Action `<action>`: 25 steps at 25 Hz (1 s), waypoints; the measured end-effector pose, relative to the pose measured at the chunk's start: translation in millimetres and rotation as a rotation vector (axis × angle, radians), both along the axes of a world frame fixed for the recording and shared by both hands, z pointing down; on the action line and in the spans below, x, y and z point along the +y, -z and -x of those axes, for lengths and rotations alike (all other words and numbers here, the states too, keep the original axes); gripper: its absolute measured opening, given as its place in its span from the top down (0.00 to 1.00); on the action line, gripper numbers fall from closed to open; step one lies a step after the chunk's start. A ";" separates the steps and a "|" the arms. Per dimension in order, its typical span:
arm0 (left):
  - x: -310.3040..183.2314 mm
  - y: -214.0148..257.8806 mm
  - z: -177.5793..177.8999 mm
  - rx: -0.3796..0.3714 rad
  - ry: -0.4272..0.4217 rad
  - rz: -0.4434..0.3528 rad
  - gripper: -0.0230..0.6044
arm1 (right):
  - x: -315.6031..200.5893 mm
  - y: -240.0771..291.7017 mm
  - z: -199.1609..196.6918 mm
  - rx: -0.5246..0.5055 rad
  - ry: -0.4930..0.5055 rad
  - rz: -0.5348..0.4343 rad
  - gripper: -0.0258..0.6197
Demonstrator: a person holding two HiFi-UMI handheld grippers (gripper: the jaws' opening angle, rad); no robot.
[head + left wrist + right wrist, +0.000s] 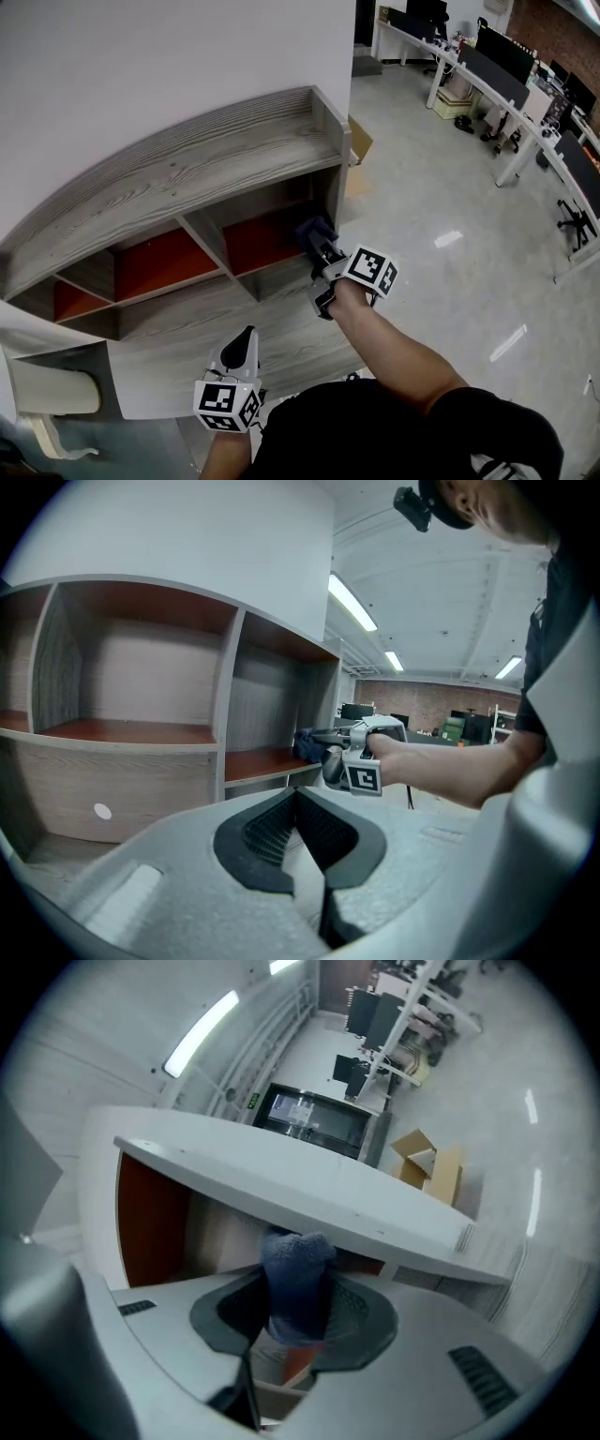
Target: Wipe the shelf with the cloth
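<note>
Right gripper is clamping the blue cloth at the front edge of the shelf's rightmost compartment; open floor is lying alongside. Left gripper is hanging low, jaws together, empty.

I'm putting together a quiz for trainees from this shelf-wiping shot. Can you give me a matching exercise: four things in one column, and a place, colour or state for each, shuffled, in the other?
Things
1. cloth
2. left hand-held gripper
3. box
4. shelf

Descriptions
A. grey wood grain outside, red-brown inside
B. blue, pinched in the right hand-held gripper
C. jaws together, nothing between them
D. on the floor, past the shelf's end

Pairs: 1-B, 2-C, 3-D, 4-A
</note>
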State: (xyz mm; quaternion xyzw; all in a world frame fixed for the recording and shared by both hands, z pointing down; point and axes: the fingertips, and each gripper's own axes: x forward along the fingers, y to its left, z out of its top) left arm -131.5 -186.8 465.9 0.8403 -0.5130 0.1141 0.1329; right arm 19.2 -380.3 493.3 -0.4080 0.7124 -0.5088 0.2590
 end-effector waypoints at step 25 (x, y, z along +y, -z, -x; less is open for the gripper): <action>-0.5 6.9 8.7 0.005 0.010 -0.022 0.95 | -7.4 118.1 -5.8 -0.063 -0.060 -0.181 0.76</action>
